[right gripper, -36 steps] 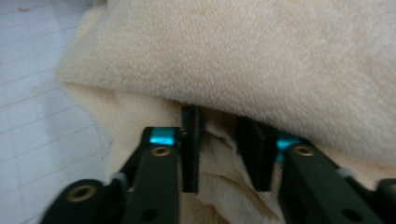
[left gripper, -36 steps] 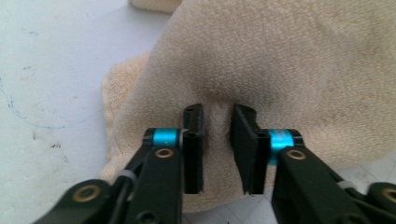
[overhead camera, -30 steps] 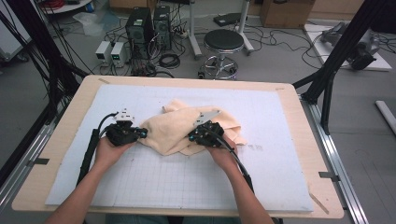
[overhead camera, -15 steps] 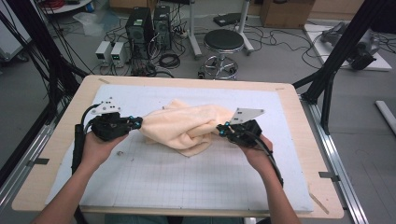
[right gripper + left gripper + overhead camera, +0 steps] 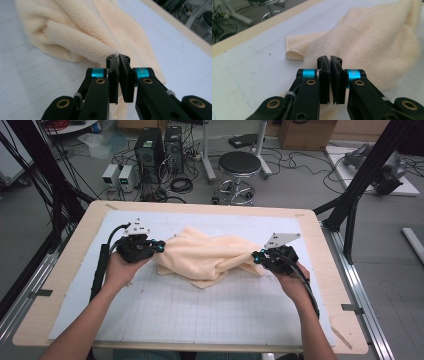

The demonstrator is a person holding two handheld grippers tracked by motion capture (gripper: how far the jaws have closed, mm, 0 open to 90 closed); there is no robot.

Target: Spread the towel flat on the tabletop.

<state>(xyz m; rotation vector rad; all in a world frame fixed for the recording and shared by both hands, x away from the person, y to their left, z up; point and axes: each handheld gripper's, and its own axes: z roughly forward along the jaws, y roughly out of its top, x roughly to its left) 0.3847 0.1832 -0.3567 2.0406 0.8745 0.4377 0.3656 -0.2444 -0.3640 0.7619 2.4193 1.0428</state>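
Now both ends pinched: left tongs (image 5: pixel 159 247) clamped on the cream towel (image 5: pixel 207 257), right tongs (image 5: pixel 256 257) clamped likewise. Bunched mid-worktop (image 5: pixel 310 227), nearer the far edge. Best pulled apart evenly, kept low, grips firm, until flat.

You have a cream, fluffy towel (image 5: pixel 210 257) bunched into a long rumpled roll across the middle of the worktop (image 5: pixel 200 320), running left to right on the white gridded mat. Your left tongs (image 5: pixel 159 248) pinch its left end and your right tongs (image 5: pixel 256 257) pinch its right end, jaws closed on the cloth. A folded flap hangs toward you near the centre, and another corner (image 5: pixel 294 47) lies flat behind
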